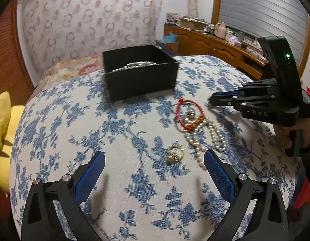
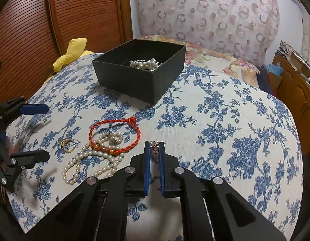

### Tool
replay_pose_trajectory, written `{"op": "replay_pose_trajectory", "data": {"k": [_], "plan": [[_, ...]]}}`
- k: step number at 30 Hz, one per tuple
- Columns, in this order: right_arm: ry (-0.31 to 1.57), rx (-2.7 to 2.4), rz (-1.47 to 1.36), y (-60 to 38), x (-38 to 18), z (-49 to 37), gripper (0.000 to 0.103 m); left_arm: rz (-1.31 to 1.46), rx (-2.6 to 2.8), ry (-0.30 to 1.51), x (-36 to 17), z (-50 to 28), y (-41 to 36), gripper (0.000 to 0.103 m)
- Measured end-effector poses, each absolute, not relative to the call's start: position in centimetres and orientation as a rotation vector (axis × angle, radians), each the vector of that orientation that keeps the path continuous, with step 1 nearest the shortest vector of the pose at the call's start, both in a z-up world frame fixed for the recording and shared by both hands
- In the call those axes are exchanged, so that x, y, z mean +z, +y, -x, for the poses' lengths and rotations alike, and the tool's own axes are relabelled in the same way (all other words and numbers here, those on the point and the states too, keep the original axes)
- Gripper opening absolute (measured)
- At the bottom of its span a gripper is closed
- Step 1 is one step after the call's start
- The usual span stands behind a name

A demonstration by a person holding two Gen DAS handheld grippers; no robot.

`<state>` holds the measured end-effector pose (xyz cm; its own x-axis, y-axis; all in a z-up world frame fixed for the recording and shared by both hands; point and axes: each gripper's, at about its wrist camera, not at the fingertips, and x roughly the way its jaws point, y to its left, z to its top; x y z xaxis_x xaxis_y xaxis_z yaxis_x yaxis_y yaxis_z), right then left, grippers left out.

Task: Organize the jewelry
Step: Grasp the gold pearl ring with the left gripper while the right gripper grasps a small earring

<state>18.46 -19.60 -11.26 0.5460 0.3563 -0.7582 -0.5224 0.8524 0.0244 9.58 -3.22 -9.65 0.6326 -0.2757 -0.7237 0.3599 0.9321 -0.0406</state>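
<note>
Left wrist view, read from nine o'clock across to three: a yellow plush toy (image 1: pixel 2 132) lies at the edge of the blue-flowered bedspread (image 1: pixel 122 132). The left gripper (image 1: pixel 154 161) hovers over the cloth at six o'clock with its blue-padded fingers spread wide and nothing between them. At twelve o'clock stands the black box (image 1: pixel 141 78), with pearls showing inside it. Just ahead of the left gripper's tips lies a gold ring (image 1: pixel 175 153); toward two o'clock from it a pearl necklace (image 1: pixel 207 134) is looped on the cloth, overlapped by a red cord bracelet (image 1: pixel 188 113). At three o'clock the right gripper (image 1: pixel 212 100) reaches in sideways, its fingers drawn close together.

Right wrist view, in the same order: the left gripper (image 2: pixel 46 132) enters at nine o'clock, fingers apart. The gold ring (image 2: pixel 67 144) lies beside it, then the pearl necklace (image 2: pixel 90 160) and red cord bracelet (image 2: pixel 114 134). At six o'clock the right gripper (image 2: pixel 154 146) pinches a small chain pendant (image 2: pixel 154 148) between its blue pads. The black box (image 2: pixel 139 78) sits at twelve o'clock.
</note>
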Motion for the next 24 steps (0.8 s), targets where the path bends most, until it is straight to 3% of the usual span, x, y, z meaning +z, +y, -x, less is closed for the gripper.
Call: {"op": "replay_pose_trajectory", "data": {"k": [2, 7, 13, 17, 21, 24], "plan": [[0.842, 0.527, 0.208, -19.7, -11.1, -18.3, 0.009, -0.123, -0.377, 0.808, -9.6, -9.6, -3.8, 0.093], [0.836, 0.530, 0.208, -19.9, -10.9, -17.8, 0.009, -0.157, -0.403, 0.836, -10.2, -9.9, -4.9, 0.064], [0.838, 0.534, 0.209, -19.9, -11.0, -17.6, 0.009, -0.171, -0.407, 0.862, -11.0, -10.1, -5.3, 0.040], [0.840, 0.538, 0.212, -19.6, -11.1, -17.5, 0.009, -0.174, -0.408, 0.858, -11.1, -10.2, -5.3, 0.039], [0.841, 0.543, 0.214, -19.3, -11.2, -17.4, 0.009, -0.179, -0.413, 0.854, -11.1, -10.2, -5.5, 0.019], [0.837, 0.548, 0.216, -19.0, -11.1, -17.3, 0.009, -0.170, -0.422, 0.850, -11.0, -10.0, -5.3, 0.016]]}}
